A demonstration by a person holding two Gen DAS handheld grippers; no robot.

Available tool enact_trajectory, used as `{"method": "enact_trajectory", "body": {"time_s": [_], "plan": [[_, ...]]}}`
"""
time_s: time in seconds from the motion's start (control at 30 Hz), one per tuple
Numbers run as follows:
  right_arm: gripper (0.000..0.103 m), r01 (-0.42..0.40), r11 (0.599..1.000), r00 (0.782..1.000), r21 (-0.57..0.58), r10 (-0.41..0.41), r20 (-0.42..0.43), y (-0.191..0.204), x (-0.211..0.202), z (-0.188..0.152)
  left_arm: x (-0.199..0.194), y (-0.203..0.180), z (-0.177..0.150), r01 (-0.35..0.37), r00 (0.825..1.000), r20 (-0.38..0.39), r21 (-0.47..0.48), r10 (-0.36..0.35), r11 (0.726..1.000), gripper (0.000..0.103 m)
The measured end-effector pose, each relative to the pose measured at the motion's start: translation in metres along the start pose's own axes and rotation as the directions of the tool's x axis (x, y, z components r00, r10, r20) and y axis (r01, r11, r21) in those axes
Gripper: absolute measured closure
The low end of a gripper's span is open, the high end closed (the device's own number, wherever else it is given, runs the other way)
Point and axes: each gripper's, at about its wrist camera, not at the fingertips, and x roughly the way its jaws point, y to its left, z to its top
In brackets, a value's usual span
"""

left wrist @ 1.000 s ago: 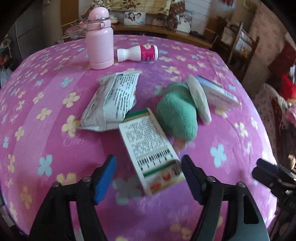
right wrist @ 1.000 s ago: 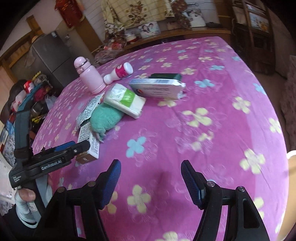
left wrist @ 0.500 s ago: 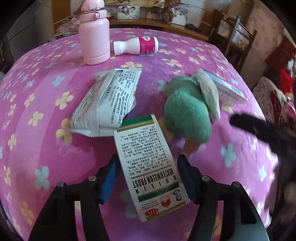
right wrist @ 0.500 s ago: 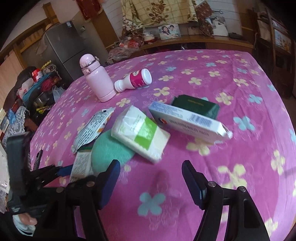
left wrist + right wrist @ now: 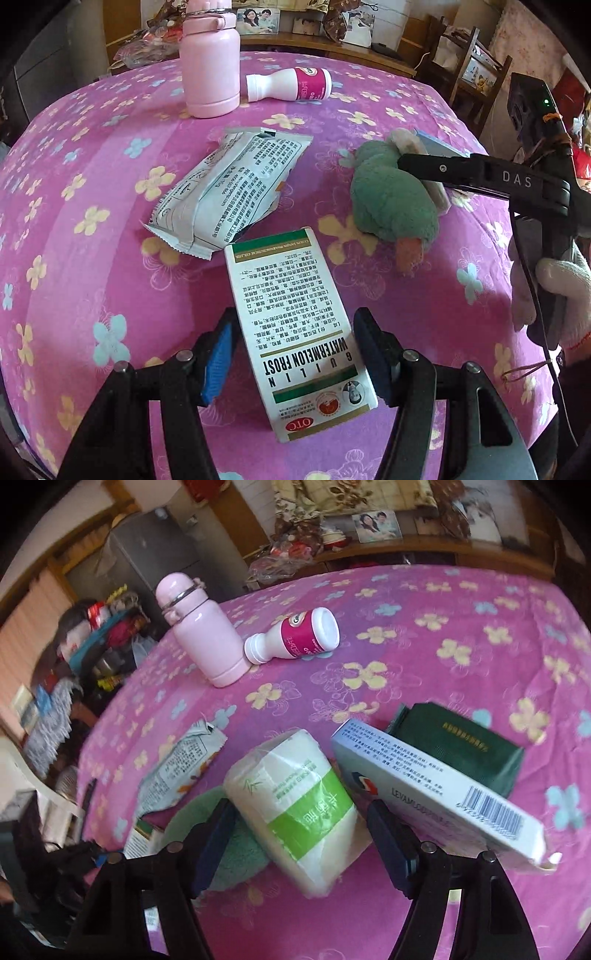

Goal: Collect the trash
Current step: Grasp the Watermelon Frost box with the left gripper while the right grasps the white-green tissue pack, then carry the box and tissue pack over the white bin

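Note:
My left gripper (image 5: 295,356) is open, its jaws on either side of a white and green medicine box (image 5: 295,332) that lies on the pink flowered tablecloth (image 5: 92,177). A crumpled silver wrapper (image 5: 229,192) lies just beyond the box. My right gripper (image 5: 301,843) is open, its jaws around a white and green tissue pack (image 5: 299,805) that rests on a green plush toy (image 5: 236,856). The right gripper also shows in the left wrist view (image 5: 480,173), over the plush toy (image 5: 391,199).
A pink flask (image 5: 210,62) stands at the back beside a fallen white and magenta bottle (image 5: 295,85). A white and blue box (image 5: 436,794) and a dark green box (image 5: 461,749) lie right of the tissue pack. Chairs and shelves surround the table.
My left gripper has moved forward so the medicine box now lies between its jaws. My right gripper has swung left and forward until the tissue pack lies between its jaws.

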Motion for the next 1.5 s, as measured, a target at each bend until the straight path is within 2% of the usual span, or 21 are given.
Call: {"method": "enact_trajectory", "body": {"time_s": [0.03, 0.07, 0.1, 0.2, 0.33, 0.6, 0.87, 1.5], "plan": [[0.038, -0.010, 1.000, 1.000, 0.001, 0.010, 0.007, 0.001, -0.001, -0.002, 0.000, -0.001, 0.000, -0.004, 1.000, 0.004, 0.002, 0.004, 1.000, 0.039], [0.056, -0.040, 0.999, 0.999, 0.007, 0.040, 0.008, 0.002, -0.002, -0.004, 0.000, -0.002, -0.001, -0.006, 1.000, 0.007, 0.004, 0.006, 1.000, 0.041], [0.065, -0.051, 0.999, 0.999, 0.012, 0.051, 0.013, 0.005, -0.006, -0.007, 0.000, -0.003, -0.001, -0.001, 1.000, 0.008, 0.003, 0.001, 1.000, 0.042], [0.072, 0.001, 1.000, 1.000, -0.012, -0.001, 0.031, 0.017, -0.023, -0.018, -0.003, -0.004, -0.003, 0.024, 1.000, 0.007, -0.011, -0.024, 1.000, 0.042], [0.073, 0.005, 1.000, 0.999, -0.016, -0.004, 0.033, 0.026, -0.057, -0.042, -0.013, -0.010, -0.010, 0.051, 0.998, 0.026, -0.011, -0.051, 0.999, 0.042], [0.073, 0.054, 0.998, 0.997, 0.040, -0.056, 0.059, 0.024, -0.125, -0.115, -0.025, -0.034, -0.031, 0.101, 0.994, 0.030, 0.030, -0.102, 0.994, 0.043], [0.073, 0.087, 0.989, 0.992, 0.119, -0.097, 0.079, 0.011, -0.161, -0.166, -0.043, -0.074, -0.044, 0.121, 0.991, 0.043, 0.104, -0.126, 0.987, 0.043], [0.073, 0.152, 0.962, 0.970, 0.227, -0.189, 0.151, -0.021, -0.230, -0.215, -0.058, -0.173, -0.055, 0.178, 0.979, 0.047, 0.266, -0.197, 0.947, 0.043]]}}
